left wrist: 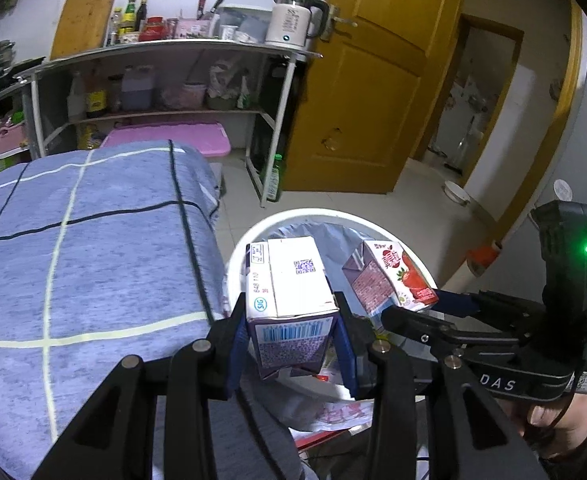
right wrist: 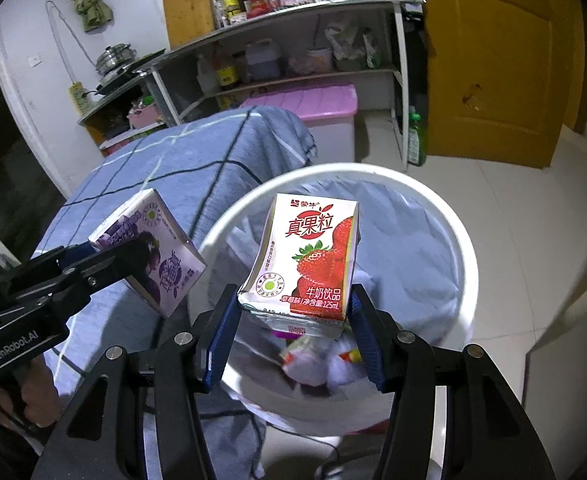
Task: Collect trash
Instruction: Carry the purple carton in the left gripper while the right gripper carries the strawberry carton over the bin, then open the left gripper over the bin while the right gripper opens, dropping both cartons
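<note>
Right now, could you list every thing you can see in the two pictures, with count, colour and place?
Purple milk carton: 1, purple and white, held over the bin rim.
Strawberry milk carton: 1, red and white, dented, held above the bin.
Round plastic trash bin: 1, white, grey-blue liner, on the floor; wrappers inside.
Checked cloth: 1, blue, covering a table beside the bin.
Metal shelf: 1, grey, against the wall, with bottles.
Electric kettle: 1, white, on the shelf.
Door: 1, yellow-brown, open.
Left gripper: black, jaws shut on the purple carton.
Right gripper: black, jaws shut on the strawberry carton.
</note>
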### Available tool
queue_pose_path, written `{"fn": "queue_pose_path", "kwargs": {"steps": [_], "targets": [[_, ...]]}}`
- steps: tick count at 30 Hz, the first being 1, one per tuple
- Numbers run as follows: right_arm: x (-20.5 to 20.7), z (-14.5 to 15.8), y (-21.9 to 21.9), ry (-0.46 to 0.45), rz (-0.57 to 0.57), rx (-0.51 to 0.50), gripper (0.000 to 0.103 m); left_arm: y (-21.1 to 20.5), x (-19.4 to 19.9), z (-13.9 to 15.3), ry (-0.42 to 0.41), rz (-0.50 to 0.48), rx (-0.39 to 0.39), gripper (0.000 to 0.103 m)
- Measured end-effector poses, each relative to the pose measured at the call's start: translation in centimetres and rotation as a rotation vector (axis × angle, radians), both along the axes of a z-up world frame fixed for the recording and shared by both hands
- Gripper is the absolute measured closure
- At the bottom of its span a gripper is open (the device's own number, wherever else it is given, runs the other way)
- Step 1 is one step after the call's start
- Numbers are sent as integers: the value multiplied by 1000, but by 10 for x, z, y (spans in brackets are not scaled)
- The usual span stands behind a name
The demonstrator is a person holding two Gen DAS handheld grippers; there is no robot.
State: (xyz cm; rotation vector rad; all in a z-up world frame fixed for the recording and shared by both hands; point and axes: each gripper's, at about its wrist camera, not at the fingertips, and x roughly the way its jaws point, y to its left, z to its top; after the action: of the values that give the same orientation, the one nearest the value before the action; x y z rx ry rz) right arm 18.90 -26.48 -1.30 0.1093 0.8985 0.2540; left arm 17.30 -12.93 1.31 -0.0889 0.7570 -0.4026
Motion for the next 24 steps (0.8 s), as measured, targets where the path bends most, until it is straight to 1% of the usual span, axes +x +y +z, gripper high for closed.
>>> {"fn": "queue_pose_path", "kwargs": {"steps": [9,11,13,17,24], "targets": [[6,-18,-13,57,-11,5,47,-25,7,-12,33,-66,8,62],[6,-20,-14,63,-15,7,47,-28,7,-14,39,-78,9,61],[5,-22,-17,64,-21,11,47,-29,7,-16,40,-83,9,56],[2,-22,-20,62,-29,20,47,-28,5,-16,42,-77,6,55],[-14,-14,-23,27,-46,34,47,-18,-4,-10,22,-68,-4,55]]}}
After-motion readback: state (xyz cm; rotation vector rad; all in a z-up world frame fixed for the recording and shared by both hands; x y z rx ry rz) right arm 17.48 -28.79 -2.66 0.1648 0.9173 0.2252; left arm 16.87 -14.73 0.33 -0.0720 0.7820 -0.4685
